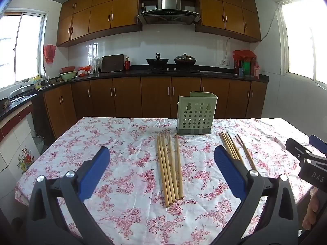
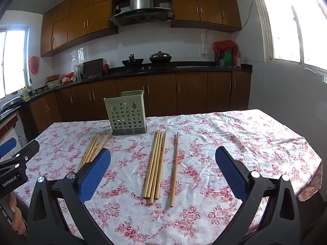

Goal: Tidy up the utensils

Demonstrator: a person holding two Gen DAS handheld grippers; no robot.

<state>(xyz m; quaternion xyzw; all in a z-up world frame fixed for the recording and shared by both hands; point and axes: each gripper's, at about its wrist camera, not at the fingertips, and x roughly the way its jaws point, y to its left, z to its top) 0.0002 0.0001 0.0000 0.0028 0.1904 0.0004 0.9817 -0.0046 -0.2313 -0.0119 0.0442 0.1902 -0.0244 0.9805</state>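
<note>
Left gripper point(image 1: 161, 163) and right gripper point(image 2: 162, 164), nearest the cameras, both released, blue pads spread wide and holding nothing, above a bench covered by a floral cloth point(image 1: 122, 143). Between the left gripper's fingers lies the left bundle of chopsticks point(image 1: 169, 167); between the right gripper's fingers lies the right bundle of chopsticks point(image 2: 156, 163), with a single chopstick point(image 2: 174, 169) just beside it, apparently apart. Farther back, between the two bundles, stands the upright green perforated holder point(image 1: 196, 115). Beyond the bench: a dark kitchen counter point(image 1: 163, 72).
</note>
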